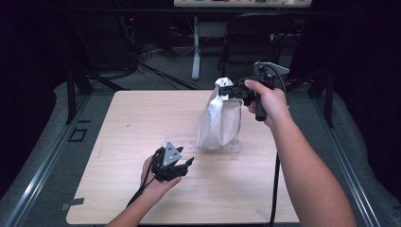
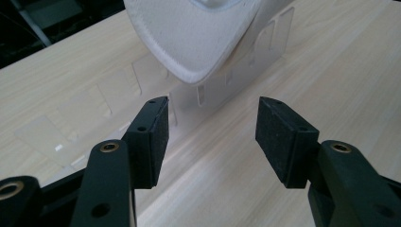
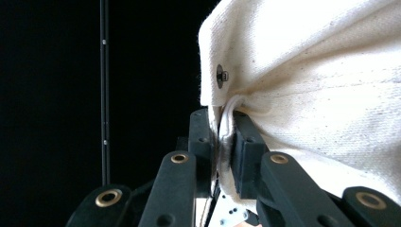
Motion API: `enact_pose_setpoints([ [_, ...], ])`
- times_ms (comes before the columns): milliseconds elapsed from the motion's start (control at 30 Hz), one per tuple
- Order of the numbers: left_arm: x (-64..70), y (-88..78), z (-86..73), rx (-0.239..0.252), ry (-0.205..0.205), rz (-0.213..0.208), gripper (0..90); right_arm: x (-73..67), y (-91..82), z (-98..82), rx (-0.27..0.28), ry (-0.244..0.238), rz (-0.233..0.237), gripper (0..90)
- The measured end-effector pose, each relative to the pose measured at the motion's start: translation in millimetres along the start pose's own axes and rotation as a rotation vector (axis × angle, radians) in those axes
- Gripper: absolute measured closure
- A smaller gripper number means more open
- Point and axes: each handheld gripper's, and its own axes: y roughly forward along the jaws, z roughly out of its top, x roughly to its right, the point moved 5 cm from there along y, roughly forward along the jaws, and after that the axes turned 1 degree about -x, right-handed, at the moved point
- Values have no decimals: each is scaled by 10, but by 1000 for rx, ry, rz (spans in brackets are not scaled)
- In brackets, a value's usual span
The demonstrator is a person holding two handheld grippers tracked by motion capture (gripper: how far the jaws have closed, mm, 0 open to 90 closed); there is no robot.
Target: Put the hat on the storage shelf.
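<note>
L tongs [image 1: 185, 165] low, jaws apart; R tongs [image 1: 229, 90] raised, jaws clamped.

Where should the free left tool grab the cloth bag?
Probably the rounded bottom edge of the cloth bag, coming in low from the near side. That edge hangs free above the clear plastic stand, straight ahead of the open left tool. The right tool already pinches the top, so the lower end is the free part.

Pale wood-grain tabletop [image 1: 142, 123] with rounded corners. A clear slotted plastic sheet [image 2: 118, 101] lies flat on it near the middle; a white cloth bag [image 1: 218, 120] stands on that sheet.
</note>
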Motion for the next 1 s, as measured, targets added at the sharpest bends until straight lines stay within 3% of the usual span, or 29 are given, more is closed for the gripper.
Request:
enact_pose_setpoints([
  [133,13,27,122,11,-5,5,481,-19,16,11,-2,-8,0,808],
  [267,63,88,199,-13,24,7,552,-31,31,9,1,-7,0,806],
  [567,113,271,234,-62,49,54,587,-73,46,-16,-7,-12,8,805],
  [733,57,357,219,-83,25,84,659,-91,56,-20,-7,-16,8,805],
  [867,27,380,213,-75,-5,44,735,-90,61,-23,-6,-17,8,805],
  [1000,19,388,213,-69,-3,32,778,-93,58,-26,-9,-18,10,803],
])
